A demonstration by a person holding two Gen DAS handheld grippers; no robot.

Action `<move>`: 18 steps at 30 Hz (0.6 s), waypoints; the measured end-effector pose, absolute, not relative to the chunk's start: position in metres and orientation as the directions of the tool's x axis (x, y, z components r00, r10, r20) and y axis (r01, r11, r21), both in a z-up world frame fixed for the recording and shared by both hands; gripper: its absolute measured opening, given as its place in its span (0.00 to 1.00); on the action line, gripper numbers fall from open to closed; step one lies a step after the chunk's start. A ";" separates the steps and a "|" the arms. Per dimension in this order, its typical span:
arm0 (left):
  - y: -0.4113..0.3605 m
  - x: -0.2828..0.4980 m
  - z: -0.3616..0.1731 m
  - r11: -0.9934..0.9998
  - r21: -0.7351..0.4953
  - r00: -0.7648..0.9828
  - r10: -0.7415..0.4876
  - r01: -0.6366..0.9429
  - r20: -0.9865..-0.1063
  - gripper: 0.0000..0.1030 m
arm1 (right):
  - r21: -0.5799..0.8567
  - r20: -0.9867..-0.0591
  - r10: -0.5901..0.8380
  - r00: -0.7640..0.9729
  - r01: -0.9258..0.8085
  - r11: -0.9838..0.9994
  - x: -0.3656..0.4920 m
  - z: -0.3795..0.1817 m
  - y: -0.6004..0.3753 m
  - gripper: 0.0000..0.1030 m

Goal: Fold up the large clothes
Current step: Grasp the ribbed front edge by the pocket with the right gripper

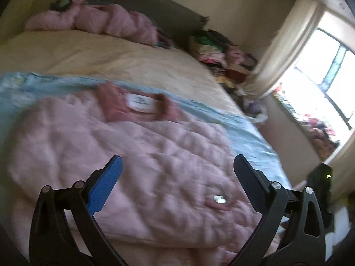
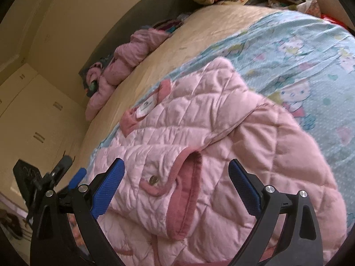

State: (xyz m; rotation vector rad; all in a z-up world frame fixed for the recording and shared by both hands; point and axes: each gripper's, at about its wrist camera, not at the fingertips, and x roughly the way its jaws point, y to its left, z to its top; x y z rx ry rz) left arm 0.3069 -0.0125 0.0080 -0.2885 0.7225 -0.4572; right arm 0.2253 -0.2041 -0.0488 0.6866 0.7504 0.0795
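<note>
A pink quilted jacket point(image 1: 137, 150) lies spread on a light blue patterned sheet point(image 1: 250, 137) on the bed, its darker pink collar with a white label point(image 1: 139, 103) at the far side. In the right wrist view the jacket point(image 2: 210, 133) shows a sleeve laid across its front and a metal snap button point(image 2: 153, 180). My left gripper point(image 1: 177, 164) is open above the jacket's lower part, holding nothing. My right gripper point(image 2: 176, 166) is open above the jacket near the snap, holding nothing. The left gripper point(image 2: 66, 177) also shows at the left of the right wrist view.
The cream mattress point(image 1: 111, 55) stretches beyond the sheet point(image 2: 299, 55). Another crumpled pink garment point(image 1: 106, 22) lies at the headboard. A pile of mixed clothes point(image 1: 221, 55) sits at the bed's far corner by a curtain and bright window point(image 1: 321, 77). Cream cupboards point(image 2: 33, 110) stand left.
</note>
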 end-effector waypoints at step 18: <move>0.149 0.323 0.020 0.881 -0.465 0.801 -0.211 -0.093 -0.560 0.91 | 0.679 -0.608 0.432 0.666 0.153 0.718 0.282 -0.095 -0.178 0.60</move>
